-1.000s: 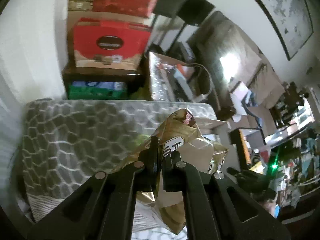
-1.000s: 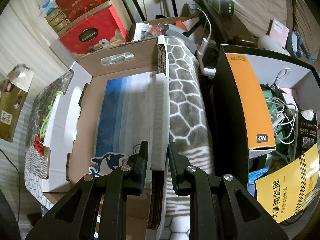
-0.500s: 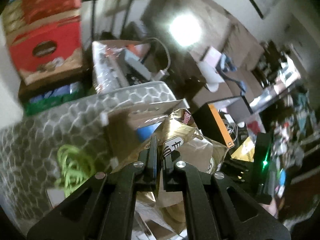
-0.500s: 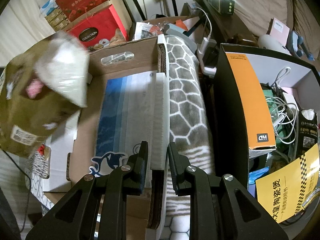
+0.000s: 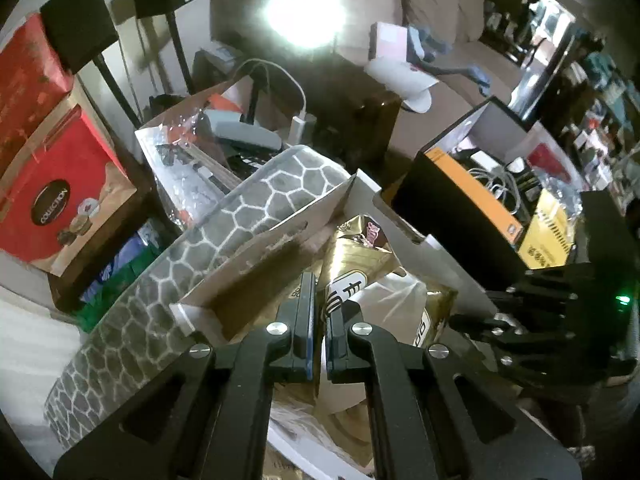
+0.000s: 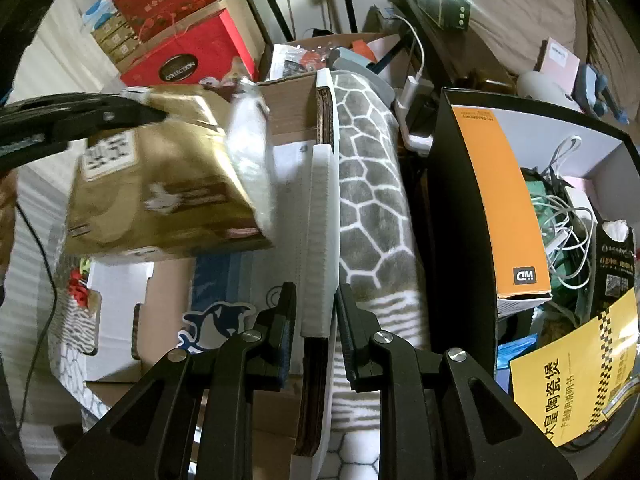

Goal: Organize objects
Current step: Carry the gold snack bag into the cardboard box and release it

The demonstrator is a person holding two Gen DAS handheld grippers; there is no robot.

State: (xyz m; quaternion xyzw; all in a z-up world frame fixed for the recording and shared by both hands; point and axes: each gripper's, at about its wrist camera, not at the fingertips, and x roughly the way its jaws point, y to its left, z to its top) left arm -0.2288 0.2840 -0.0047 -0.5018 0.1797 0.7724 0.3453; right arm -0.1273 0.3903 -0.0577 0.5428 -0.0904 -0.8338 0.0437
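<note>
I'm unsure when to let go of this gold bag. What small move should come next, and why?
Probably lower it a little further, then release. The left gripper is shut on the crinkled gold foil snack bag, which hangs over the open cardboard box; the right gripper clamps the box's white flap, holding it open.

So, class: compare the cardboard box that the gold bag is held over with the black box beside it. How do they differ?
The cardboard box is brown with white flaps; the black box is dark outside with an orange panel. The cardboard box holds little, showing its blue printed floor, while the black box is crammed with white cables and packets. A flap of the cardboard box sits between the jaws of the right hand-held gripper; nothing grips the black box. Both stand open-topped.
</note>
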